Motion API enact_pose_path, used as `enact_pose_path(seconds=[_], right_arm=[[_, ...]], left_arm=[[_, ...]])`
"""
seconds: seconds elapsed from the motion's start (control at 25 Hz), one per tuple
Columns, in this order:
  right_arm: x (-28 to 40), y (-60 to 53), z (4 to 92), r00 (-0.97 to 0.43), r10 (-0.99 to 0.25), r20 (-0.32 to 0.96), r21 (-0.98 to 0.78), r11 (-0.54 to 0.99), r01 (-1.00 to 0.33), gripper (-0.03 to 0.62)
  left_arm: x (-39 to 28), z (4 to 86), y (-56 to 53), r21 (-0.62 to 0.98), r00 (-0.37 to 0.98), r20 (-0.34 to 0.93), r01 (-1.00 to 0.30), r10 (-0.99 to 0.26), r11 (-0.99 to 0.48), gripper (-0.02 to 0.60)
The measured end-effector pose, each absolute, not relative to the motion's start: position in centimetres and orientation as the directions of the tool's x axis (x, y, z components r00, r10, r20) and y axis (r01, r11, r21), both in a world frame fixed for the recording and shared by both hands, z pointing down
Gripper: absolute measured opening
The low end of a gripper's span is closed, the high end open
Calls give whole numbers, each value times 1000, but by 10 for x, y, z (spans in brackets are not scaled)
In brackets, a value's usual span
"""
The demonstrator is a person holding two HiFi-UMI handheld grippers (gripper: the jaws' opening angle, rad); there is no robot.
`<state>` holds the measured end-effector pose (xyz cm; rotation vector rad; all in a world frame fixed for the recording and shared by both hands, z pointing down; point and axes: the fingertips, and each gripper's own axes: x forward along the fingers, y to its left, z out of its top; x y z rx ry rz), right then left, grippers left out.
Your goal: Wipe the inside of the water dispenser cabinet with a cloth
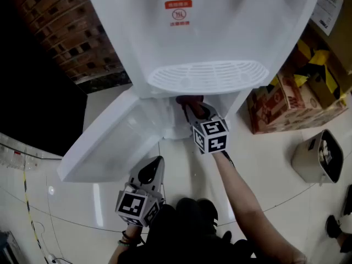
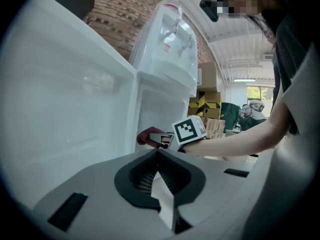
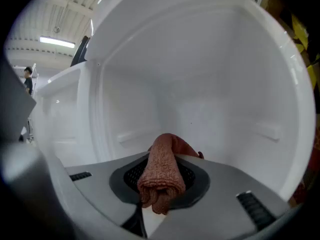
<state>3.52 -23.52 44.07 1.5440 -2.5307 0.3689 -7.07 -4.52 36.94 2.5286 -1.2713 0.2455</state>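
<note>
Pale glossy floor (image 1: pixel 264 169) and a brick wall (image 1: pixel 60 32) frame the work area. At left, the cabinet door (image 1: pixel 110 142) stands swung open. Beside it, the left tongs (image 2: pixel 157 156) are closed on nothing and held low, outside the cabinet (image 3: pixel 215 99). At centre stands the water dispenser (image 1: pixel 209 32). Below its drip tray (image 1: pixel 209 76), the right tongs (image 1: pixel 193 108) reach into the cabinet, clamped on a folded reddish cloth (image 3: pixel 160 171). Contact between cloth and wall cannot be confirmed. Cardboard boxes (image 1: pixel 297 100) stand at right.

Step in hand, by judgement: wiping the interior. The next move calls for pressing the cloth flat against an inner wall and sweeping across it with a firm clamp.
</note>
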Motion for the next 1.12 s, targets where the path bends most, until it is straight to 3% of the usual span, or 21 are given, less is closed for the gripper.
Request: enact_pose_path(seconds=[0.44, 0.72, 1.12], right_arm=[[-2, -308, 489, -469, -808, 356, -139, 450, -882, 77], [-12, -267, 522, -483, -738, 471, -88, 505, -858, 77], [-23, -203, 520, -523, -708, 474, -146, 523, -840, 77]], left_arm=[[-101, 402, -49, 250, 538, 339, -842, -772, -478, -21], [-103, 400, -47, 249, 525, 335, -850, -782, -464, -21], [-102, 400, -47, 259, 527, 337, -849, -781, -461, -21]])
